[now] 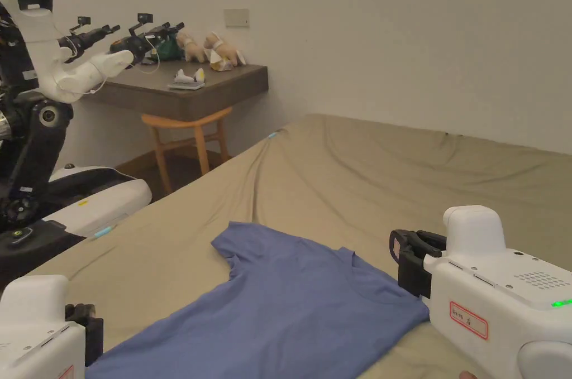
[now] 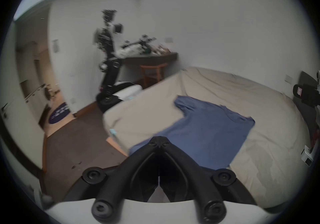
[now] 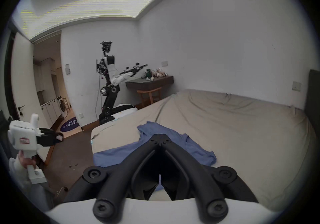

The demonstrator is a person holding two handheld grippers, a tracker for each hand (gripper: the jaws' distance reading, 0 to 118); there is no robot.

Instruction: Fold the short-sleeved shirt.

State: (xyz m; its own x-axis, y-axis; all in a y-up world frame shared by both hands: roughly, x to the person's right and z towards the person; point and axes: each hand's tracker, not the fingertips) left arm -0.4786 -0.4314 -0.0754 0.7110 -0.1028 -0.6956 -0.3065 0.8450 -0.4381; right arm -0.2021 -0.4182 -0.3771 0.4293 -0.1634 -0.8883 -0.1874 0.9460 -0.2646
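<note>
Lying flat on the near part of the beige bed (image 1: pixel 357 173), the blue short-sleeved shirt (image 1: pixel 290 307) sat between the left gripper (image 2: pixel 159 143) and right gripper (image 3: pixel 160 138), both hovering with jaws pressed together, gripping nothing.

a beige-sheeted bed (image 1: pixel 391 173) carries a blue shirt (image 1: pixel 290 307) lying flat.

The short-sleeved shirt (image 1: pixel 290 307) is plain blue, spread flat and unfolded on the bed (image 1: pixel 391 173) near its front edge. One sleeve (image 1: pixel 237 240) juts out at the far left, slightly rumpled — the round neckline (image 1: pixel 357 268) faces the far side, the body running back toward the camera.
</note>
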